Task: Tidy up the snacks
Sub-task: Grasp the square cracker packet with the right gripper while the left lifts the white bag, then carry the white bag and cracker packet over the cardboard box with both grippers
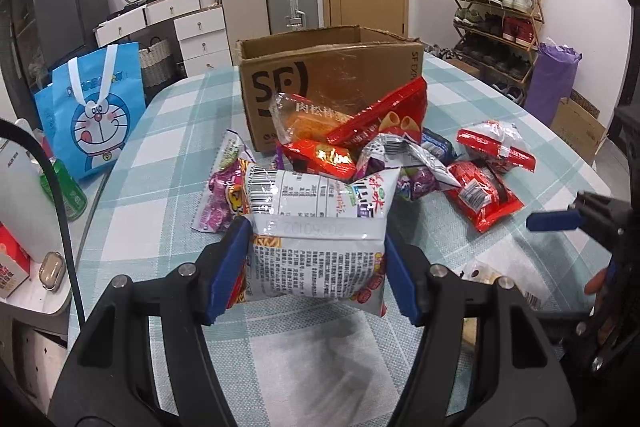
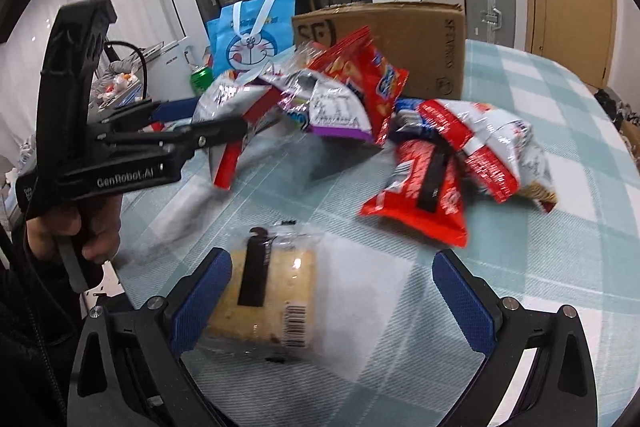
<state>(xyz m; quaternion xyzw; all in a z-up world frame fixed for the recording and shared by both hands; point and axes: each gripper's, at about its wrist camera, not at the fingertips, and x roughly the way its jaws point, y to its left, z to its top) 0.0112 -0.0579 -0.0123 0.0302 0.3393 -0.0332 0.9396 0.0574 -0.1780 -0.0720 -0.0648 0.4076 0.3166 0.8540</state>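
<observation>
My left gripper [image 1: 316,267] is shut on a white snack bag [image 1: 320,227] with red print and holds it above the table. It also shows in the right wrist view [image 2: 224,95], held up at the left. My right gripper [image 2: 332,291] is open, low over the table, around a clear-wrapped yellow cake [image 2: 268,303] that lies against its left finger. A pile of snack bags [image 1: 360,147] lies in front of an open SF cardboard box [image 1: 332,75]. The box also shows in the right wrist view [image 2: 420,43].
The table has a green and white checked cloth [image 1: 180,131]. A blue Doraemon bag [image 1: 92,115] and a green can [image 1: 68,191] stand at the left. Red bags [image 2: 424,187] lie right of the cake. Suitcases, drawers and a shoe rack [image 1: 500,11] stand behind.
</observation>
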